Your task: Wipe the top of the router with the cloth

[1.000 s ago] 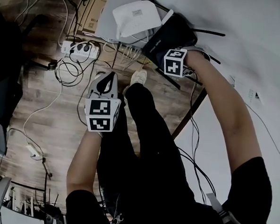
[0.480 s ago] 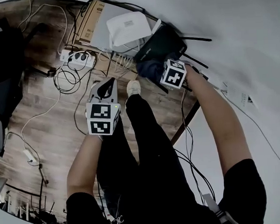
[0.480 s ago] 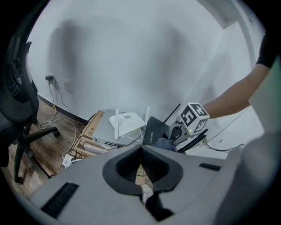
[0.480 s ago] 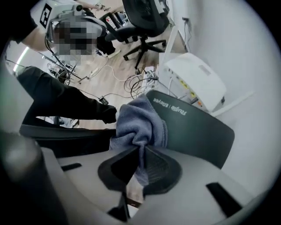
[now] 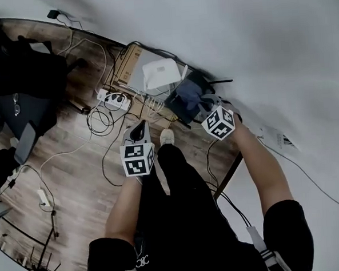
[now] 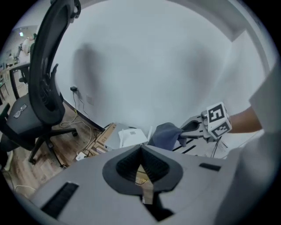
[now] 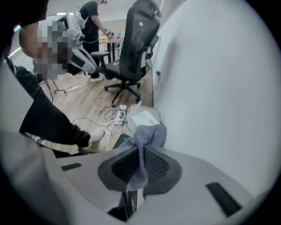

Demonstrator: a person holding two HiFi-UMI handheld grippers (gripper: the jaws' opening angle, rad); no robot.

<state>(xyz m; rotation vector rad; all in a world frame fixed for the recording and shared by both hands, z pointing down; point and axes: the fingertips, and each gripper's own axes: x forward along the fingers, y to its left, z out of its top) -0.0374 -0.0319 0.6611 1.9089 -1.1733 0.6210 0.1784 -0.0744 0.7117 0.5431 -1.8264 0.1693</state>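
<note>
Wooden floor meets white wall, where we see the black router point(image 5: 178, 113) lying flat, its long axis slanting along the wall. Our right gripper point(image 7: 140, 150) pinches the blue cloth point(image 5: 189, 93) over the router. The left gripper point(image 6: 141, 149), closed and empty, hangs short of the router.

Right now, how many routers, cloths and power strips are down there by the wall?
Routers: 2, a white router and a black router
Cloth: 1
Power strip: 1
Total: 4
</note>
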